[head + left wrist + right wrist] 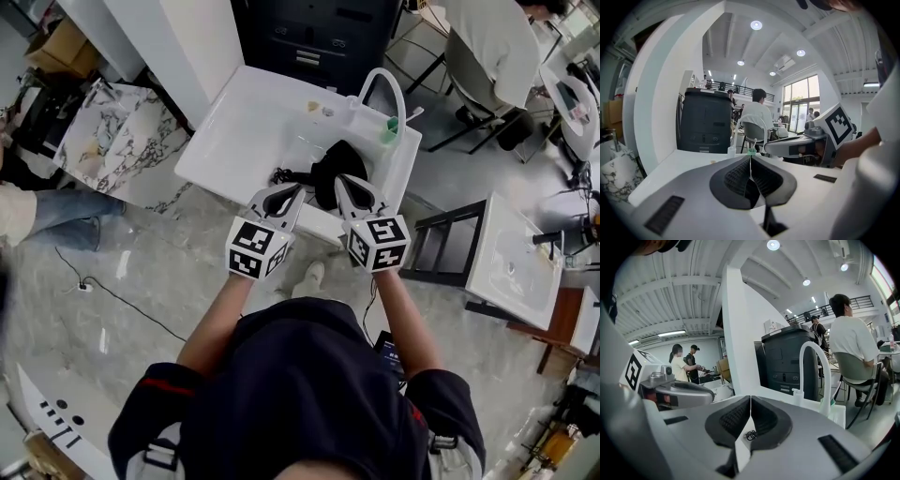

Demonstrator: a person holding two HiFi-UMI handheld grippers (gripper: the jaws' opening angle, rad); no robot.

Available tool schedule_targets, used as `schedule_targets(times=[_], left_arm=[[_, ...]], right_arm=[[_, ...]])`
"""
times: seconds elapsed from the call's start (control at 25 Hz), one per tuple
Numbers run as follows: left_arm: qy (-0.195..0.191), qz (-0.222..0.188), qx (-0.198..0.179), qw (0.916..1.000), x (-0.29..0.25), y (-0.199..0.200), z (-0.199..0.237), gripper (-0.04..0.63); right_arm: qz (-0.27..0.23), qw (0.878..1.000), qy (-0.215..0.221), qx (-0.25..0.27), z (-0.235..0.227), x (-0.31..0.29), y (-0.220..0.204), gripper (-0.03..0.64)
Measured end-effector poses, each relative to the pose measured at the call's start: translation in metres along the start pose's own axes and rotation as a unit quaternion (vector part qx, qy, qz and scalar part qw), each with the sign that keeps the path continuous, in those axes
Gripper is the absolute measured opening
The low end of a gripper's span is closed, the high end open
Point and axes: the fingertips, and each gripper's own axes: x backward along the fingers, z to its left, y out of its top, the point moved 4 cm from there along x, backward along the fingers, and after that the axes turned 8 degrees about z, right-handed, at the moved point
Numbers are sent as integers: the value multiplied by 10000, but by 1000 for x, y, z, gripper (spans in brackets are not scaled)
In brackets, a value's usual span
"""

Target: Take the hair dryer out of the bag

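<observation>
Bag (339, 171): black, soft, slumped in a heap inside the white basin (246, 131), in its 4 o'clock sector. A thin black strand (284, 175) runs from the bag toward 9 o'clock. The bag's contents cannot be made out.

A white sink basin (244, 122) carries a curved white faucet (401, 94) and a green cup (389, 131). A marble slab (122, 141) sits left of it, and a dark cabinet (319, 33) stands behind.
</observation>
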Motion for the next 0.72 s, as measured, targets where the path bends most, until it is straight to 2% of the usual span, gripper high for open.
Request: schedule_targets(times=[0.72], left_arm=[[218, 170, 115, 9996, -61, 17, 23, 18]], right_arm=[[106, 9994, 340, 12, -52, -44, 11, 34]])
